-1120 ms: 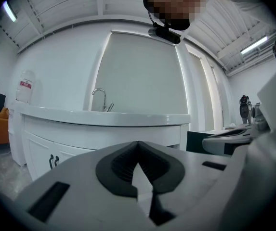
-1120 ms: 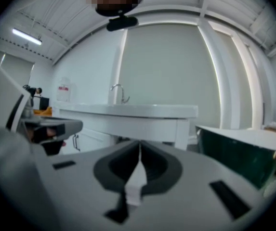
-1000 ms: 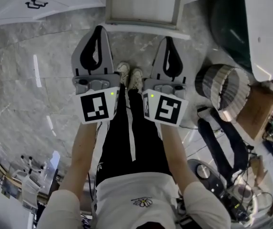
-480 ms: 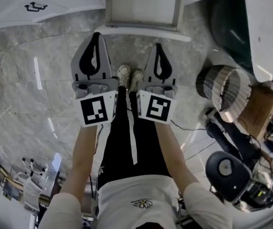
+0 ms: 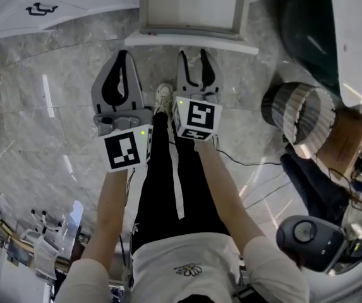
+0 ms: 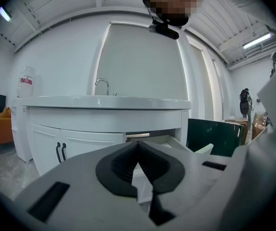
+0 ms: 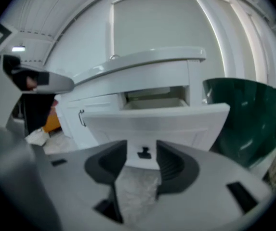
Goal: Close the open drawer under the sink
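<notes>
The white drawer [image 5: 190, 41] stands pulled out of the sink cabinet at the top of the head view. In the right gripper view its front panel [image 7: 152, 124] fills the middle, with a small black handle [image 7: 144, 153]. My right gripper [image 5: 194, 57] is close in front of the drawer front; its jaws are opening. The right gripper [image 7: 141, 150] holds nothing, and the handle shows through the gap, a little beyond the tips. My left gripper [image 5: 122, 55] is to its left, shut and empty, with the pads of the left gripper [image 6: 138, 144] meeting at the tip.
Cabinet doors with black handles [image 6: 60, 152] sit left of the drawer, under the basin and tap [image 6: 101, 83]. A dark green panel [image 7: 246, 119] leans at the right. A ribbed round bin [image 5: 297, 118], a cardboard box [image 5: 345, 145] and a black round device [image 5: 310, 235] crowd the floor at the right.
Both grippers have moved toward the drawer. The right one went further, shifted left, and its jaws went from shut to open.
</notes>
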`<move>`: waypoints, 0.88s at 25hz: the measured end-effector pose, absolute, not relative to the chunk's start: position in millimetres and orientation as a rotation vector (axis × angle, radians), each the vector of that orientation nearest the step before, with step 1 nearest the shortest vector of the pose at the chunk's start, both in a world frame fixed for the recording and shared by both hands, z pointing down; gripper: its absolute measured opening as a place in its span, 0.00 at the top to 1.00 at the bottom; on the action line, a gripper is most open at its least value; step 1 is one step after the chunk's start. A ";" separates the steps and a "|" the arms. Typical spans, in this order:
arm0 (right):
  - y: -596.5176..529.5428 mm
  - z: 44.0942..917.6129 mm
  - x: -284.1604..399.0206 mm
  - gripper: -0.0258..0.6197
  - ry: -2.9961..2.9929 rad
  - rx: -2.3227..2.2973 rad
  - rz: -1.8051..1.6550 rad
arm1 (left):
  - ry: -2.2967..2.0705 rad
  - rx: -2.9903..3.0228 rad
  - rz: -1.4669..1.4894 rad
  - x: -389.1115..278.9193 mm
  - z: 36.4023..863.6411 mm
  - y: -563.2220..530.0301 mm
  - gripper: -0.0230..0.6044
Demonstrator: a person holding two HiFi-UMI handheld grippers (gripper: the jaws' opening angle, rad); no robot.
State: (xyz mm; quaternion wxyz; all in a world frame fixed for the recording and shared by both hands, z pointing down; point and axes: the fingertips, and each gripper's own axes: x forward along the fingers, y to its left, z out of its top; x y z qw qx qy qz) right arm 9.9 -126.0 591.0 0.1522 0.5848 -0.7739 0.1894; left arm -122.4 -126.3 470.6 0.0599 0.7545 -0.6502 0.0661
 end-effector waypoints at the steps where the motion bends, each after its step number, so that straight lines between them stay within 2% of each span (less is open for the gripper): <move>1: -128.3 599.8 7.5 0.66 -2.201 1.678 0.567 | -1.966 2.278 0.202 -123.6 472.6 -125.7 0.93; 7: -137.8 639.5 -2.3 0.61 -2.100 1.668 0.626 | -1.949 2.267 0.216 -127.6 482.3 -124.8 0.93; 17: -154.1 658.0 -5.5 0.61 -2.075 1.684 0.606 | -1.911 2.254 0.260 -133.4 506.6 -128.0 0.93; 19: -157.0 655.6 -3.3 0.62 -2.069 1.698 0.615 | -1.904 2.266 0.268 -132.4 506.6 -129.2 0.93; 21: -158.9 654.9 0.5 0.71 -2.045 1.711 0.626 | -1.897 2.274 0.277 -132.5 506.4 -131.1 0.93; 22: -159.2 655.3 1.6 0.71 -2.034 1.711 0.625 | -1.895 2.274 0.280 -133.4 506.7 -131.9 0.93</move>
